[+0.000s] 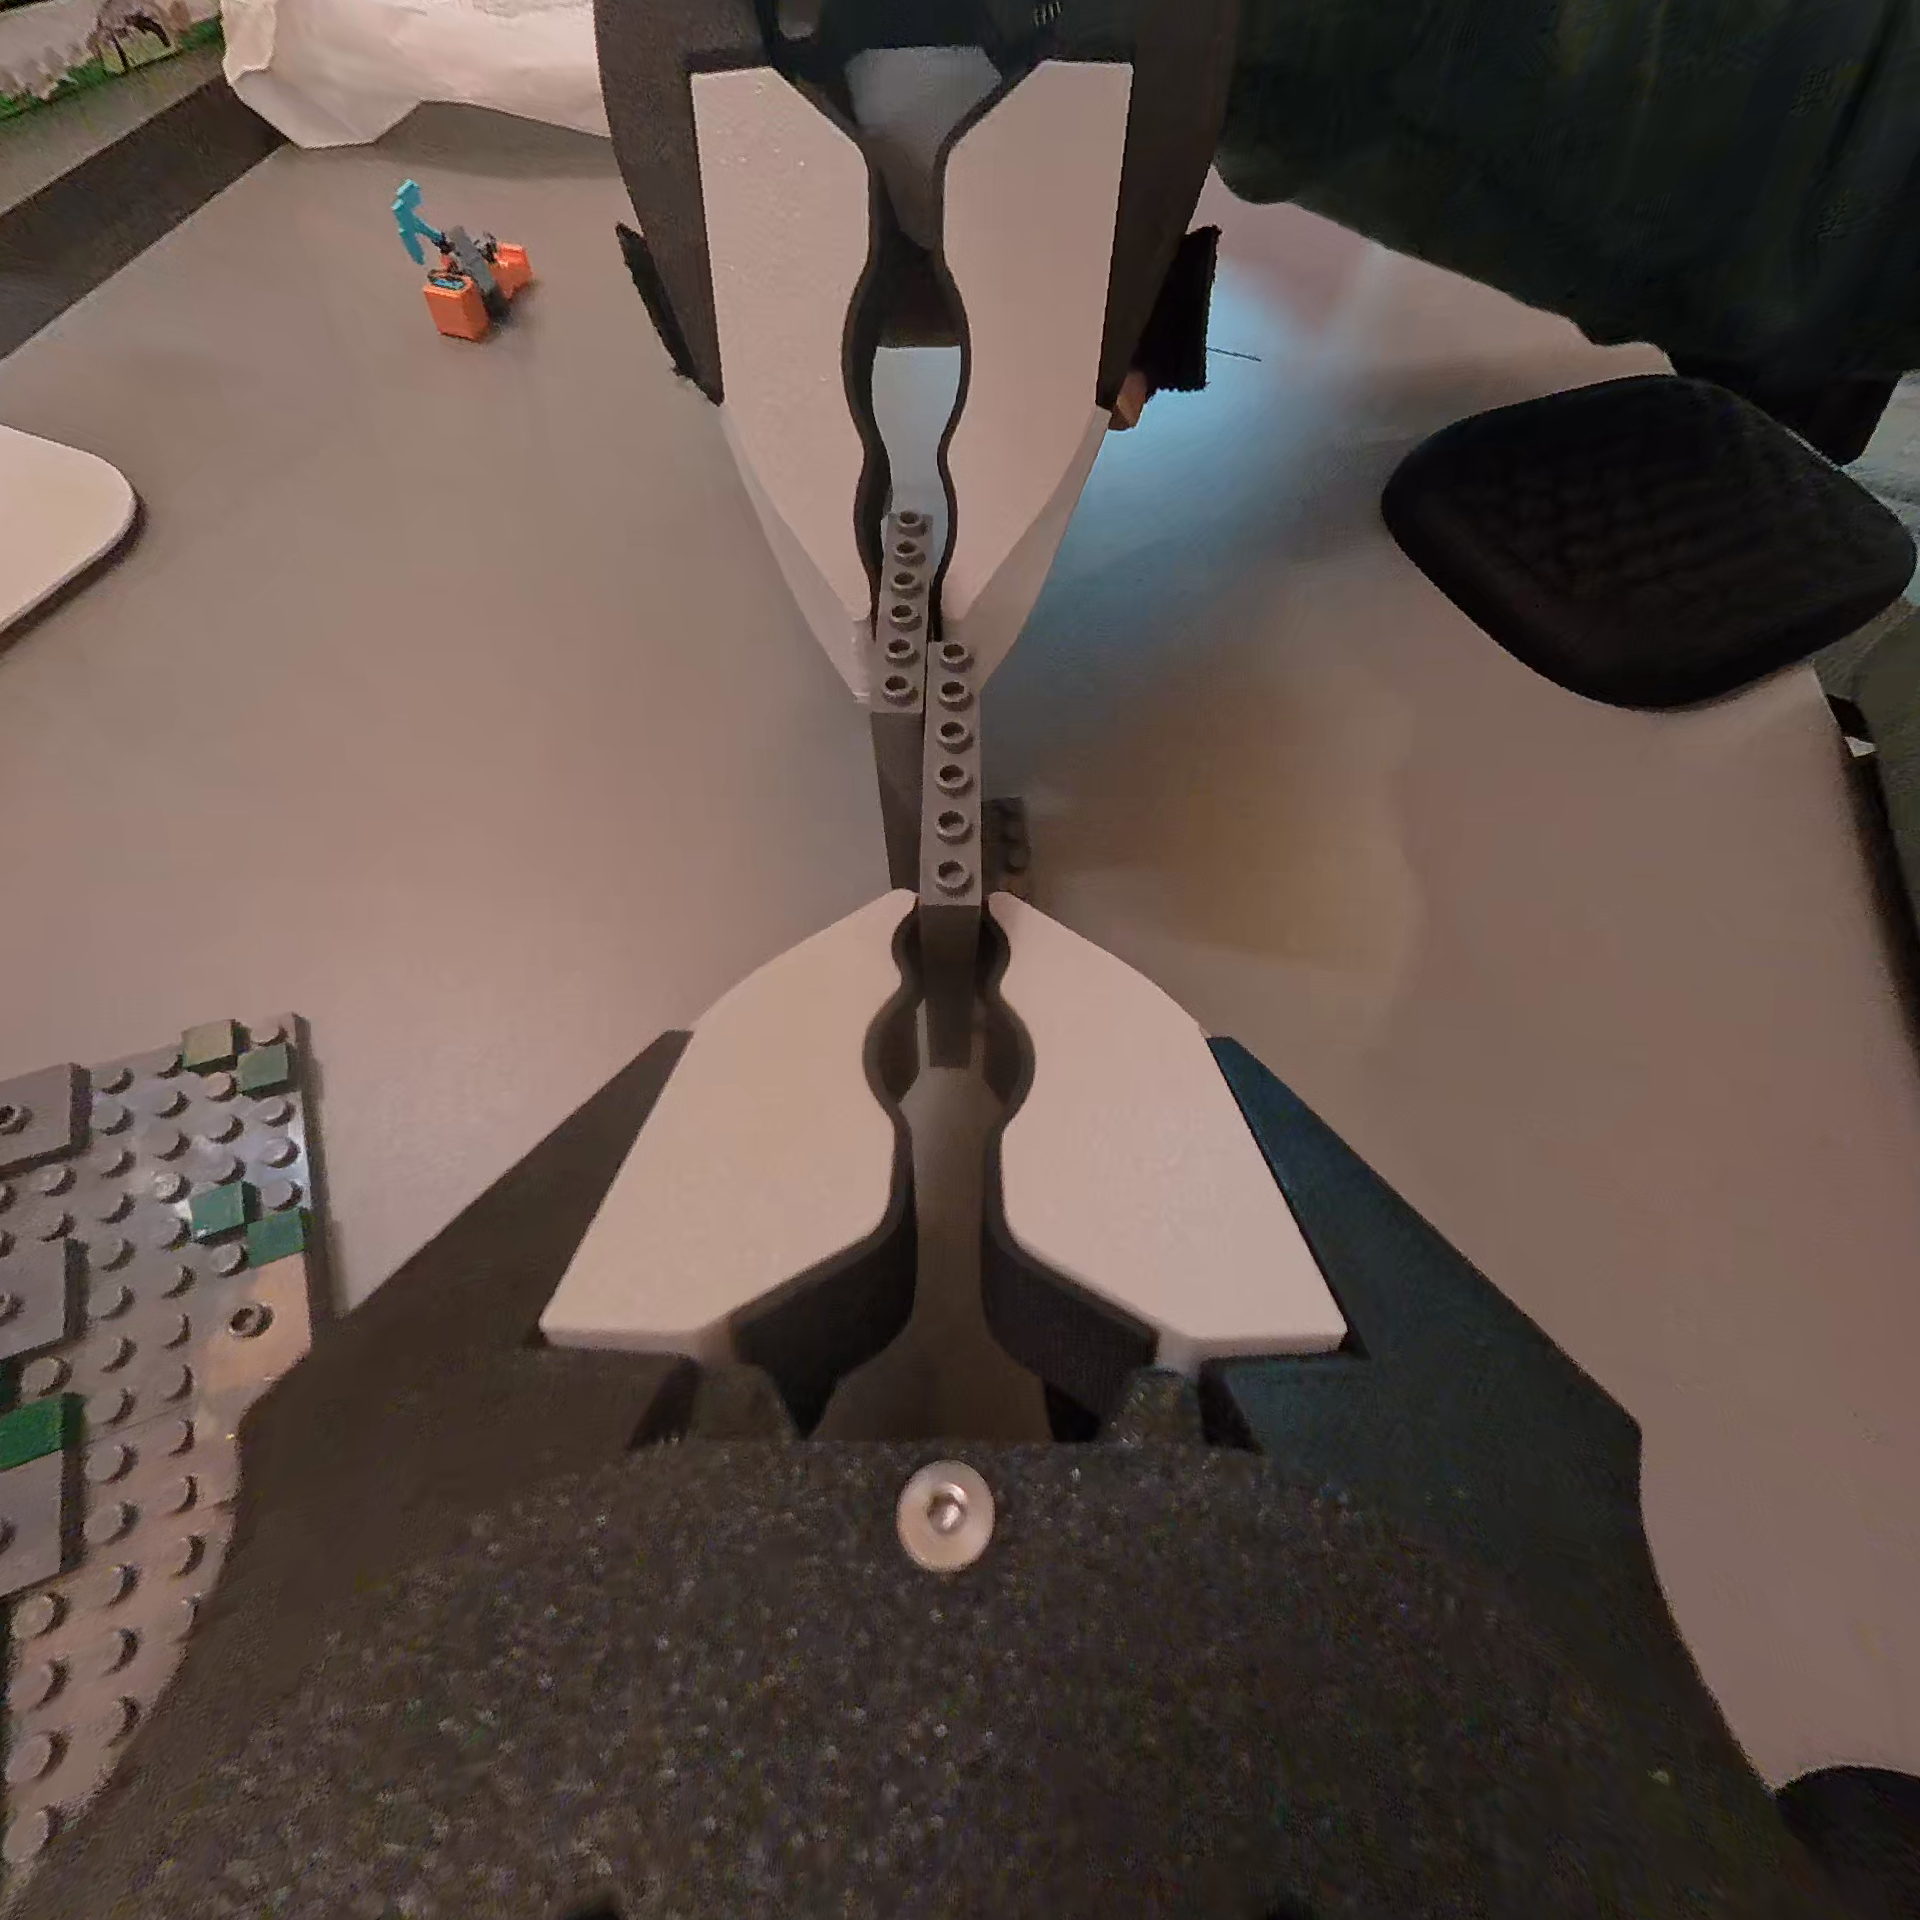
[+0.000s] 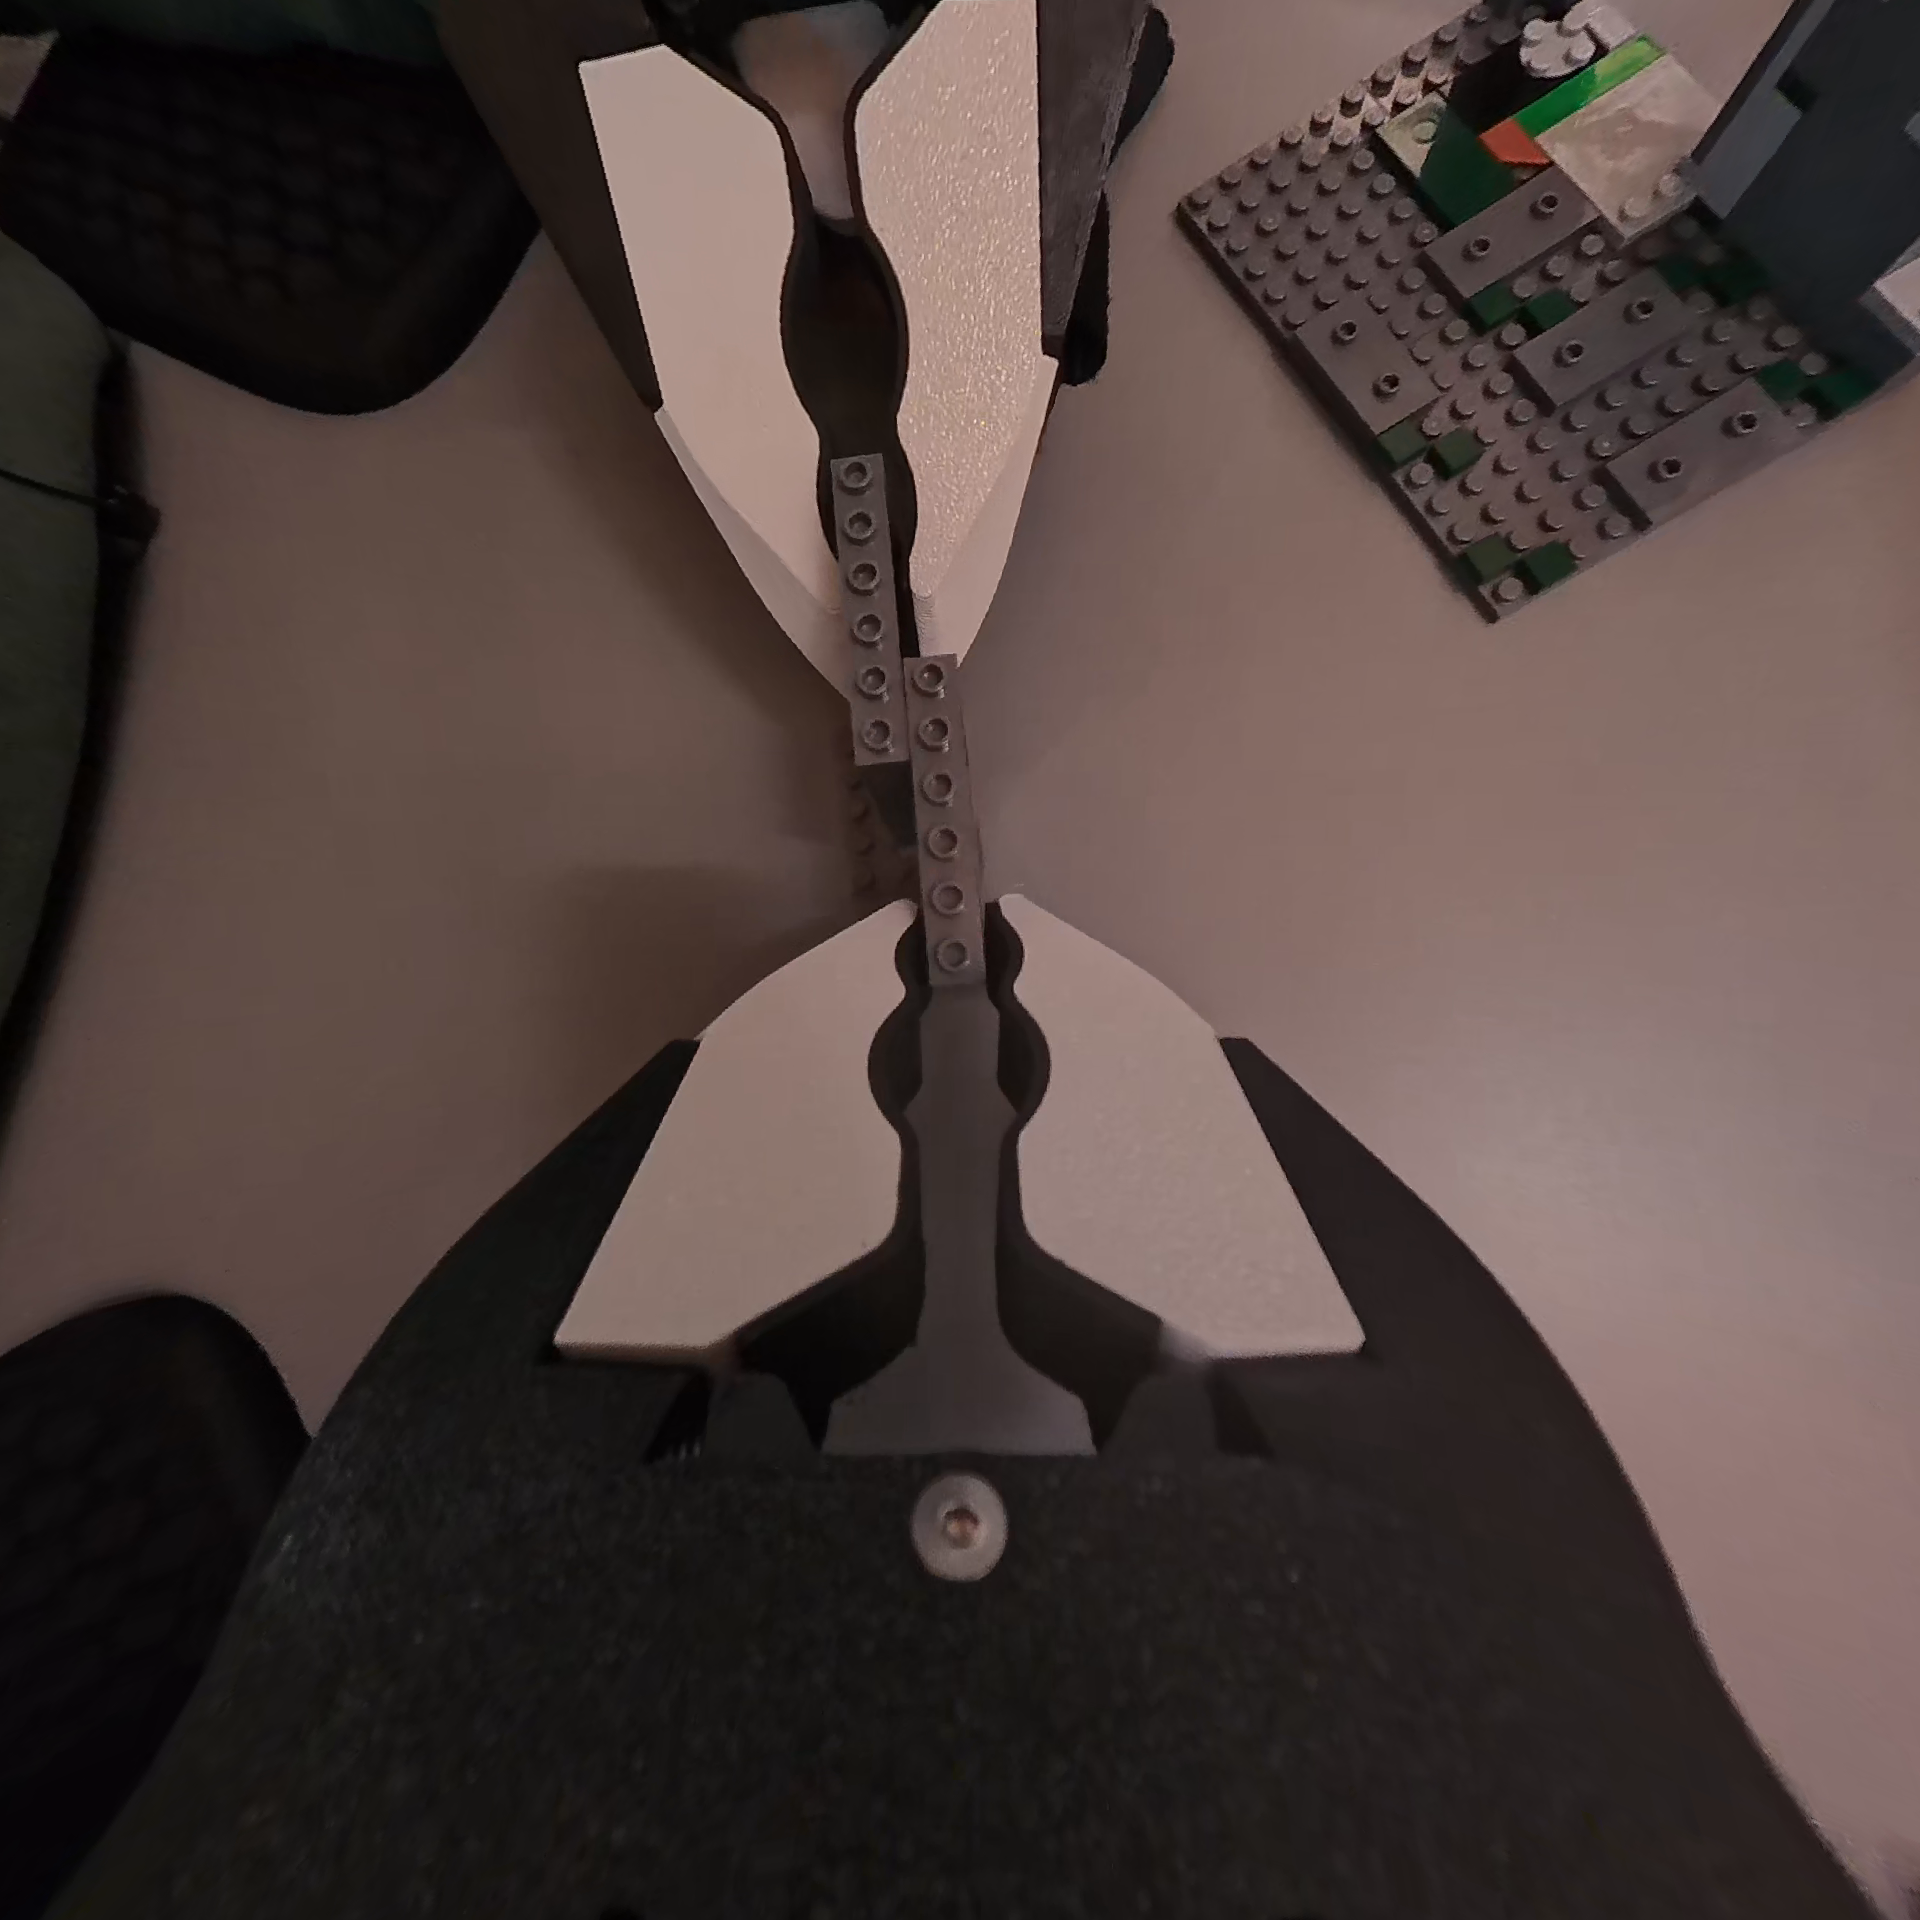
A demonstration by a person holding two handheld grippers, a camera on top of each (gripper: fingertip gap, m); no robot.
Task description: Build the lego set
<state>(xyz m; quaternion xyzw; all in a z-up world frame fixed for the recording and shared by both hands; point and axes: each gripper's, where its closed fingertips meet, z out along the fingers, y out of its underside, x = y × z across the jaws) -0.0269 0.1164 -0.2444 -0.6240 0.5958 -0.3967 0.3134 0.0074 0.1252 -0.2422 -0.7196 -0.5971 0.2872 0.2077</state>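
Left hand-held gripper point(image 1: 948, 914), nearest in the left wrist view: fingers narrowed onto the near end of a grey six-stud strip point(image 1: 950, 774), studs up, above the bench point(image 1: 468, 727); the strip's near end drops into the dark gap between the fingers, so the contact point is hard to make out. Right hand-held gripper point(image 2: 954, 925), nearest in its own view: same story, fingers pinched on a second grey strip point(image 2: 943, 821), last stud sitting between the tips. The two grippers face each other tip to tip. The strips lie side by side, parallel, overlapping by about two studs at their free ends; cannot tell if they touch or are clipped together. A small dark piece point(image 1: 1010, 836) sits under or behind the strips, mostly hidden and blurred. Beside the left gripper, a grey studded baseplate point(image 1: 156, 1299) with dark green tiles, cut off at the frame edge; the right wrist view shows it farther off with grey plates, a green and orange part and a dark block, also cropped at the frame edge. Black mesh pad point(image 1: 1652, 540) at the bench edge. Farther back, a small orange and teal lego figure point(image 1: 468, 275) lying on the bench, detail too small to read. White crumpled sheet point(image 1: 416, 62) at the far edge, cut off.
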